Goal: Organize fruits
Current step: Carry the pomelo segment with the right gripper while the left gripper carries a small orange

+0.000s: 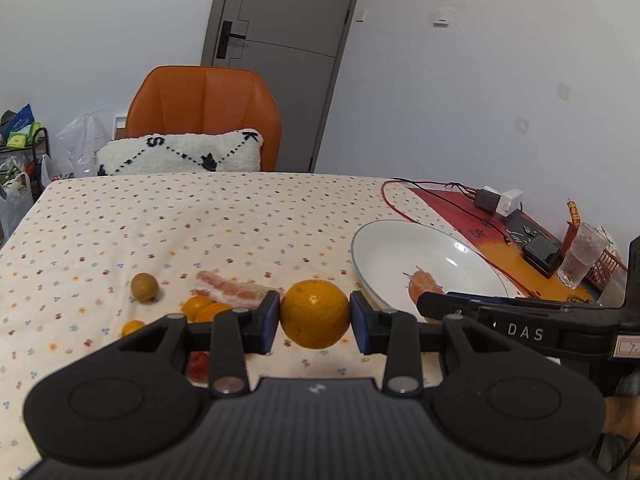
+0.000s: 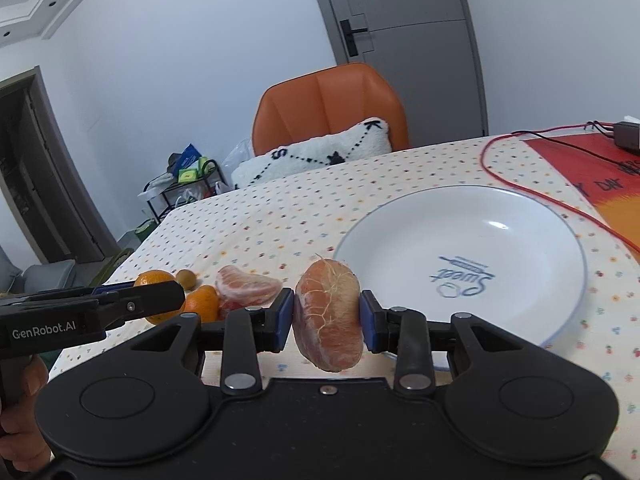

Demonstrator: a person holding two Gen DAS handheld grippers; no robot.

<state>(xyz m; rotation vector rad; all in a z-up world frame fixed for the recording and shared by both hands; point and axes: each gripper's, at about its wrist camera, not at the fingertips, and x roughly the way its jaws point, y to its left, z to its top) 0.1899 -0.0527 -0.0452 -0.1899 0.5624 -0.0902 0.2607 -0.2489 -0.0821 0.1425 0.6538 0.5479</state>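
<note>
- Left gripper [image 1: 315, 316]: blue pads clamped on a whole orange [image 1: 315, 314], round, glossy, with a small stem scar, held above the dotted tablecloth [image 1: 200, 216].
- Right gripper [image 2: 327, 316]: pads clenched on a peeled citrus piece [image 2: 327, 314], pinkish-orange, veined with white pith, held upright just left of the white plate [image 2: 520, 216].
- Plate: white, blue-rimmed, printed "Sweet"; nothing lies in it in the right wrist view.
- On the cloth, left of the grippers: a second peeled segment [image 1: 232, 290], several small oranges [image 1: 198, 306], a brownish round fruit [image 1: 144, 287] and something red [image 1: 199, 364] partly hidden by the left gripper.
- Background: orange chair [image 1: 204, 100] with a white cushion [image 1: 180, 154].
</note>
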